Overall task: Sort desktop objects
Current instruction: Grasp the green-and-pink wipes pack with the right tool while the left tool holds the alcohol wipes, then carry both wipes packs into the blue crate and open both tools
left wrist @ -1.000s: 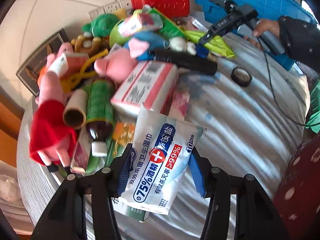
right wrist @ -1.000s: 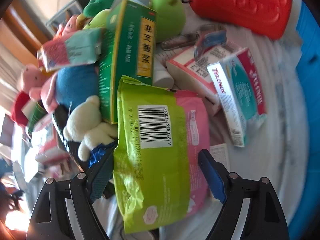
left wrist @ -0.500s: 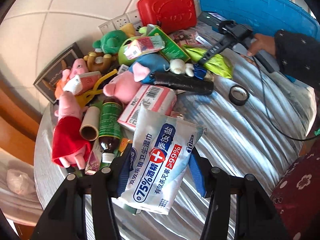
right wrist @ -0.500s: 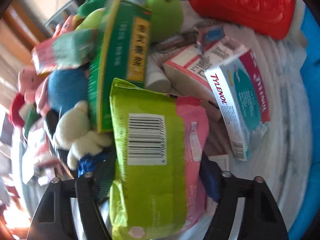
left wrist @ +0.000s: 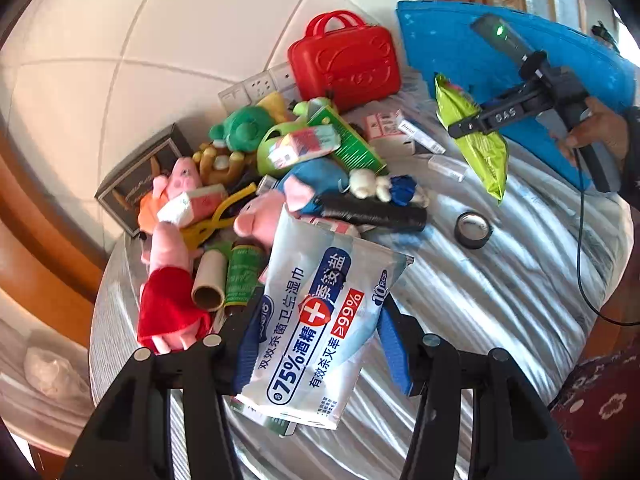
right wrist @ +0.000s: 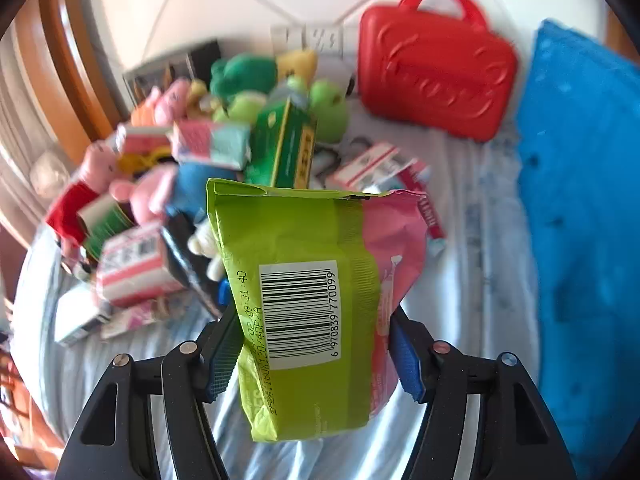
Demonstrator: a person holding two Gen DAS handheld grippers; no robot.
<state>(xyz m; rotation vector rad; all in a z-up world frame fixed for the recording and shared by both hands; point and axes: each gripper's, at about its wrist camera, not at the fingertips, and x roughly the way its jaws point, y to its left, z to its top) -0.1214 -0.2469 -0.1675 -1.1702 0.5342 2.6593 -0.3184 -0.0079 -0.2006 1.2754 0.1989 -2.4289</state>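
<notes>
The left tongs [left wrist: 316, 344] are clenched on a white-and-blue plastic pack of alcohol wipes [left wrist: 320, 320], held above the silver-striped tabletop [left wrist: 500, 300]. The right tongs [right wrist: 316, 352] grasp a lime-green and pink plastic packet [right wrist: 312, 300], lifted clear of the pile of plush toys and boxes [left wrist: 280, 168].

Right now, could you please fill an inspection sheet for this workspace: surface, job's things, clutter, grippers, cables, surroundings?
Surface: round table under a striped silver cloth.
Job's things: wipes pack and green pouch, both held off the table.
Clutter: plush toys, boxes, bottle and tube piled at the far side; tape roll lies apart; red case behind.
Grippers: left hand-held gripper shut on wipes pack; right hand-held gripper shut on green pouch.
Cables: black cable hanging from right hand-held gripper.
Surroundings: tiled wall, wall sockets, blue board.
</notes>
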